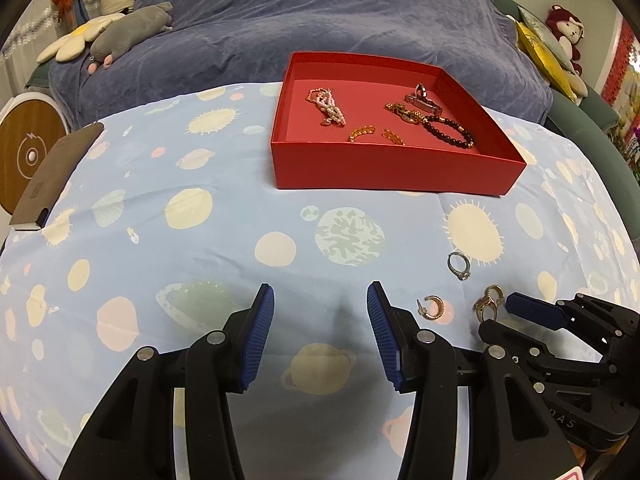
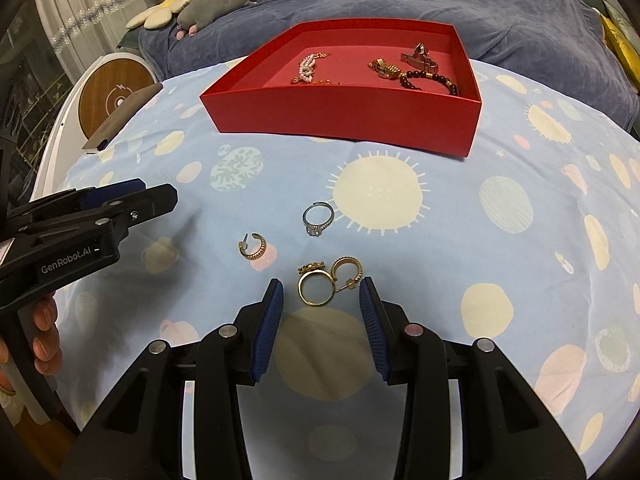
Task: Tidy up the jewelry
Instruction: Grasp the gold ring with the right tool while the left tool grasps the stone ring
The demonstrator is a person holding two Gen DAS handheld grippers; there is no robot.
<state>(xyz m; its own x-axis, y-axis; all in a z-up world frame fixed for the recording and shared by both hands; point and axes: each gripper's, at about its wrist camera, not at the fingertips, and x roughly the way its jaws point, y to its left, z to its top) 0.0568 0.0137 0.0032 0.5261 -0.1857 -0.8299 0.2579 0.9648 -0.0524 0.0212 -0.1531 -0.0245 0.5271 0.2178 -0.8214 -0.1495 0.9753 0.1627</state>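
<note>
The right gripper (image 2: 321, 294) hangs with jaws parted and empty, the gold ring (image 2: 316, 288) and hoop earring (image 2: 347, 271) lying on the cloth just ahead between its tips, while the left gripper (image 1: 321, 304), also open, sits farther off.

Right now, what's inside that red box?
The red box holds a pink bead bracelet, a dark bead bracelet, a gold chain, a silver clasp piece and two amber curved pieces. From the right wrist view, its front wall hides the near floor.
</note>
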